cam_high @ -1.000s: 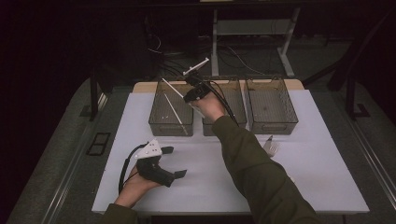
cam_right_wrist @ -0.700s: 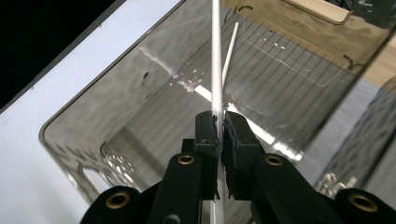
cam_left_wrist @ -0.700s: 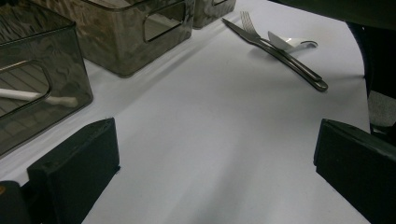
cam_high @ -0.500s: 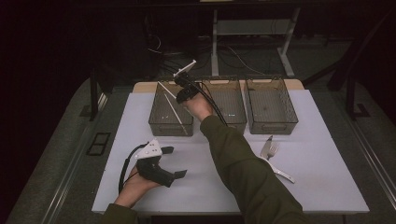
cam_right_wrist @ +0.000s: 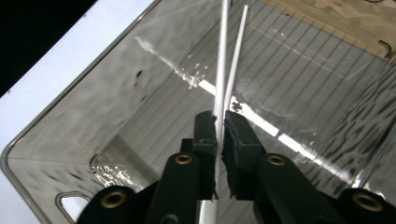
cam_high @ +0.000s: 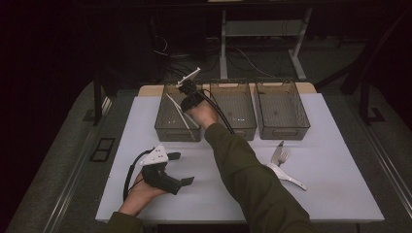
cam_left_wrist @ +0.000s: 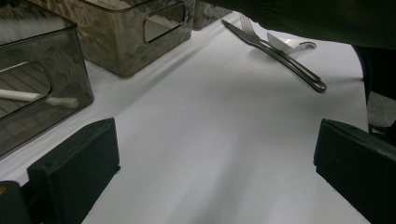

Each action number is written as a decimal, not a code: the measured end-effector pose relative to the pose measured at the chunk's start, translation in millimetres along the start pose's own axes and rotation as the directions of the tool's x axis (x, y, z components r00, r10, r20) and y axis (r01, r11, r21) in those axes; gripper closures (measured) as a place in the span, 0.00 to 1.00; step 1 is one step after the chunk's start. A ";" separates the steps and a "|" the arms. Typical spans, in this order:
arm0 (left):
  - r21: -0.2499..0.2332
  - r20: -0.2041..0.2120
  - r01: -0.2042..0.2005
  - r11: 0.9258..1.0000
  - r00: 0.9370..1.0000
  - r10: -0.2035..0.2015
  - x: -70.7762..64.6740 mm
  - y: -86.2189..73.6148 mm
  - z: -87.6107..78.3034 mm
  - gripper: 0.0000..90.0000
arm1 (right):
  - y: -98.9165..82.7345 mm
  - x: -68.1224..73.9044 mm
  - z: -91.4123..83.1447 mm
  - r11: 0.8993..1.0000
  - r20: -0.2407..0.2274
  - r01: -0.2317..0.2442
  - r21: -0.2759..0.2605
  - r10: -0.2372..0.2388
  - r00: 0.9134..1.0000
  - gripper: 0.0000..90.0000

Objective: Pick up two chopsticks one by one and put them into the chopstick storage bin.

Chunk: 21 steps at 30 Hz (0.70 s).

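My right gripper (cam_high: 186,99) hangs over the left one of three clear bins (cam_high: 165,127), pointing down into it. In the right gripper view its jaws (cam_right_wrist: 218,128) are nearly together, with a pair of thin white chopsticks (cam_right_wrist: 223,70) pinched between the pads. The jaws have just been opening slightly, and the sticks still sit between them. Another white stick (cam_high: 183,116) leans inside that bin and shows through its wall (cam_left_wrist: 28,95). My left gripper (cam_high: 180,168) rests low on the white table near the front left, its jaws (cam_left_wrist: 215,154) wide apart with nothing between them.
The middle bin (cam_high: 238,127) and the right bin (cam_high: 283,130) stand in a row behind the white mat (cam_high: 223,160). A fork, a knife and a white spoon (cam_high: 285,167) lie at the right front, also seen from the left gripper (cam_left_wrist: 280,56). The right sleeve (cam_high: 243,170) crosses the mat.
The right hand has moved left and down, from between the left and middle bins to over the left bin, carrying the chopsticks. The left gripper has stayed put.
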State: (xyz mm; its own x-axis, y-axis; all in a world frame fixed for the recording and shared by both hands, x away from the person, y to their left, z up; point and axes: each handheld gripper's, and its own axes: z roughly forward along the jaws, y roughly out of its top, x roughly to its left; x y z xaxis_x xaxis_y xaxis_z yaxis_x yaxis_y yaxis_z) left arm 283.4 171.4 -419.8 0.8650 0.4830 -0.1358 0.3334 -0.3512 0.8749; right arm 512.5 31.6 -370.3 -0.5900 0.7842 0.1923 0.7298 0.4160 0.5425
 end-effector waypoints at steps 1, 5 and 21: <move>0.000 -0.001 0.001 1.000 1.000 -0.001 0.1 -0.1 -0.1 0.00 | -0.1 0.5 -0.3 1.000 -0.001 0.005 -0.002 -0.005 1.000 0.88; 0.002 -0.004 -0.001 1.000 1.000 0.001 0.8 -0.2 -0.7 0.00 | -2.1 0.3 -5.0 0.999 -0.019 0.034 -0.021 -0.034 0.999 0.81; 0.016 -0.017 -0.002 1.000 1.000 0.003 1.8 -1.4 0.0 0.00 | -35.4 -12.9 -55.1 0.975 -0.104 0.186 -0.121 -0.198 0.975 0.56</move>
State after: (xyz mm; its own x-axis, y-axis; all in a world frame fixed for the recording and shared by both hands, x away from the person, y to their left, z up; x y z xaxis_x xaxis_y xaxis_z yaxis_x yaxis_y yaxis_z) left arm 284.5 172.8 -421.3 0.8595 0.4954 -0.1258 0.3374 -0.3652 0.8676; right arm 475.2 -18.6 -346.9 -0.7556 0.6339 0.1648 0.5604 0.4954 0.6637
